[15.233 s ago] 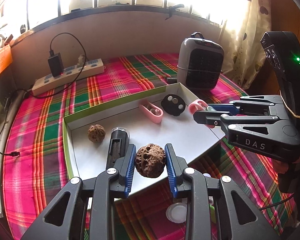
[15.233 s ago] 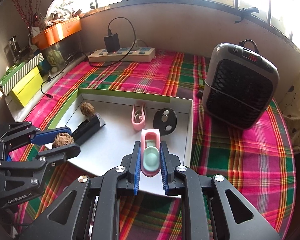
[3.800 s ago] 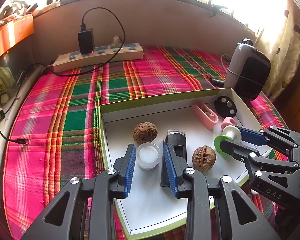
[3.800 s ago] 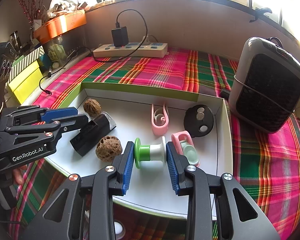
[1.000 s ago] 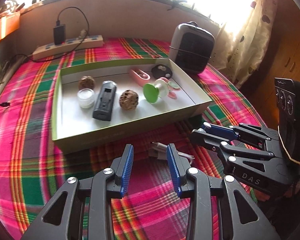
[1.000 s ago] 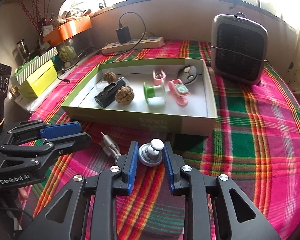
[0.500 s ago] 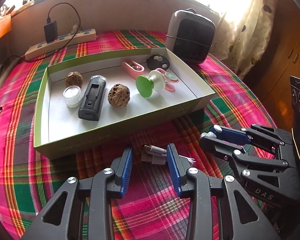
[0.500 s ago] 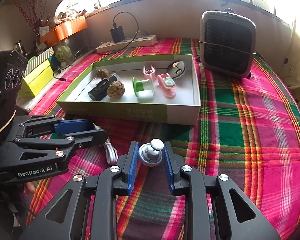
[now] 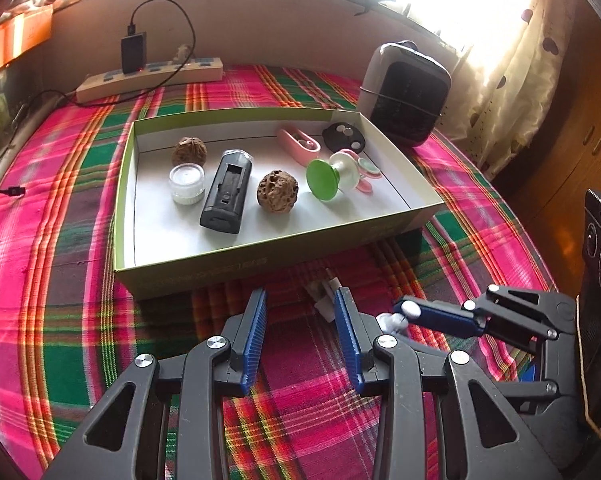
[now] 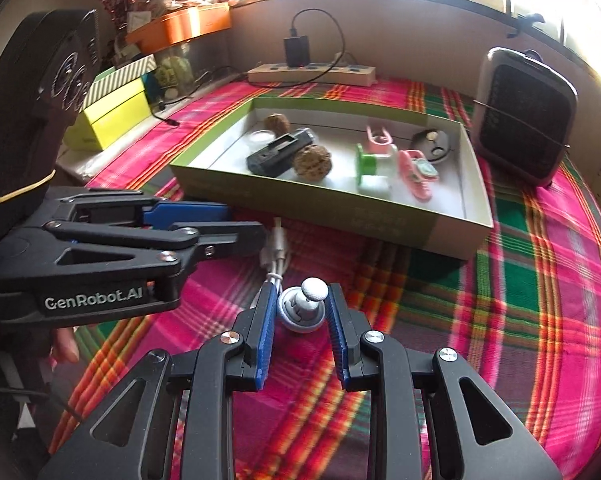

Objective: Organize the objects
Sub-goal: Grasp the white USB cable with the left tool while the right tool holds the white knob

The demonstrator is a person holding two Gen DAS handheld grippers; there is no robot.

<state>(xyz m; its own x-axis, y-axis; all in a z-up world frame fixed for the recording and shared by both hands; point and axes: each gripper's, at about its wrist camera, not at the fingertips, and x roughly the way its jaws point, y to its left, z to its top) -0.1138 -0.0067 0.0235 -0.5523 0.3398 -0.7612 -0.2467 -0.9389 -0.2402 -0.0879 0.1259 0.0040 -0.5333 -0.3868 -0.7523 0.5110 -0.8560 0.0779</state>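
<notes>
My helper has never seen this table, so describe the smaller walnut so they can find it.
Find the green-rimmed box on the plaid cloth. The smaller walnut sits in its far left corner, just behind the clear round jar. The bigger walnut lies mid-box, right of the black case.

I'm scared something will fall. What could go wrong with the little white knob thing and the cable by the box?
The right gripper pinches the small white knob only by its round base, so it might slip out on the way over the box wall. The left gripper is open with the white cable off by its right finger, so closing now might miss it. Both grippers are close together and could bump.
</notes>
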